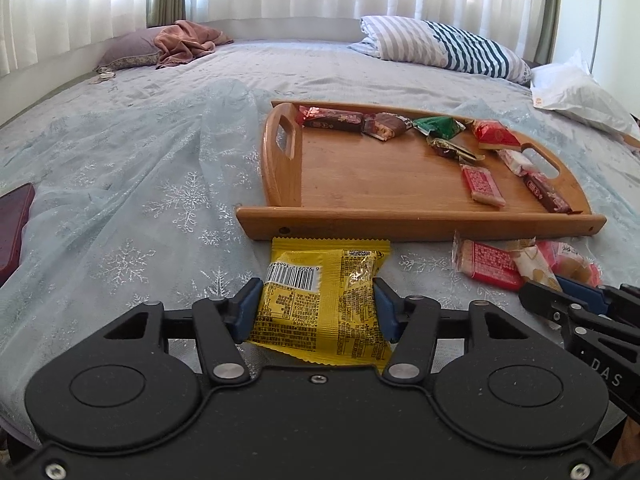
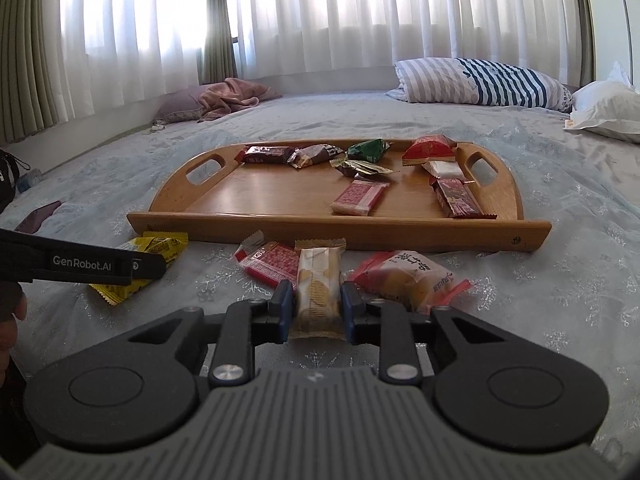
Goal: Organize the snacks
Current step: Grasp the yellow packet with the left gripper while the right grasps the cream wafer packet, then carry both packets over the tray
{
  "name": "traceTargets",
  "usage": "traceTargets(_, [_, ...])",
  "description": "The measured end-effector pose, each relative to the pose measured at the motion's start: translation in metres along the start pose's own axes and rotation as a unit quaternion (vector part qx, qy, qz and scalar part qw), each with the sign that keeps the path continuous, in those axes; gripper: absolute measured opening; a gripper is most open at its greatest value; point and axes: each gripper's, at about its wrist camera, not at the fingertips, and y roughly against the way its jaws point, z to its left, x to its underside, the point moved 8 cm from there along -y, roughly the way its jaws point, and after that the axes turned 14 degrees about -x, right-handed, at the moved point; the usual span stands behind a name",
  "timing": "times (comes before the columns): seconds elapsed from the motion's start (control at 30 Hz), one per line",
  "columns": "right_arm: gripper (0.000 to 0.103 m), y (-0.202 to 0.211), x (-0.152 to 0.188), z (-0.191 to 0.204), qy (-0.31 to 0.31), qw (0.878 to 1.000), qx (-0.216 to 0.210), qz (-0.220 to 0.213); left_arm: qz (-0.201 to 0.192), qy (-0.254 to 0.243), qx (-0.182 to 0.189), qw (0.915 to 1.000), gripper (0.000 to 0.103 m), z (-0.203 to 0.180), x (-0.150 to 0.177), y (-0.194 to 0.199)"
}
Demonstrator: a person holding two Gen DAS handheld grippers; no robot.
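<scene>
**Inspector:** Begin with the largest item.

**Assistant:** A bed (image 2: 560, 280) with a pale blue snowflake cover carries everything. On it sits a wooden tray (image 2: 340, 230) with a handle slot at each end. The tray holds eight wrapped snacks along its far and right sides, among them a green packet (image 2: 366, 149) and a flat red biscuit pack (image 2: 360, 196).

**Inspector:** And off the tray?

**Assistant:** Four snacks lie on the cover in front of the tray's near rail: a yellow packet (image 1: 320, 300), a red wafer pack (image 2: 270, 266), a cream cracker pack (image 2: 318, 284) and an orange-red cake packet (image 2: 404, 278).

**Inspector:** Left gripper?

**Assistant:** The left gripper (image 1: 316, 300) has its jaws partly closed, one blue pad on each side edge of the yellow packet. The wrapper is creased at the right pad. It is grasping that packet, which lies barcode up, its far edge touching the tray rail.

**Inspector:** Right gripper?

**Assistant:** The right gripper (image 2: 316, 308) has its jaws drawn narrow, clenched on the cream cracker pack at its near end. That pack lies lengthwise between the wafer pack and the cake packet, touching both.
</scene>
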Motion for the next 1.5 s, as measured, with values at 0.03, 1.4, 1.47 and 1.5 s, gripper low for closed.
traceTargets(0.03, [0.029,0.001,0.0,0.0,-0.002,1.0,0.001,-0.002,-0.002,0.002,0.001,1.0,0.055,0.001,-0.001,0.003])
traceTargets(1.4, [0.024,-0.007,-0.051,0.007,-0.013,1.0,0.015,-0.019,-0.026,0.029,0.039,0.9985,0.055,-0.005,-0.064,0.004])
traceTargets(1.47, [0.024,-0.014,-0.063,0.004,-0.019,0.999,0.009,-0.024,-0.028,0.03,0.038,0.9984,0.055,-0.007,-0.074,-0.002])
traceTargets(1.5, [0.024,-0.018,-0.069,0.002,-0.022,0.999,0.005,-0.027,-0.027,0.031,0.037,0.9984,0.055,-0.008,-0.08,-0.006])
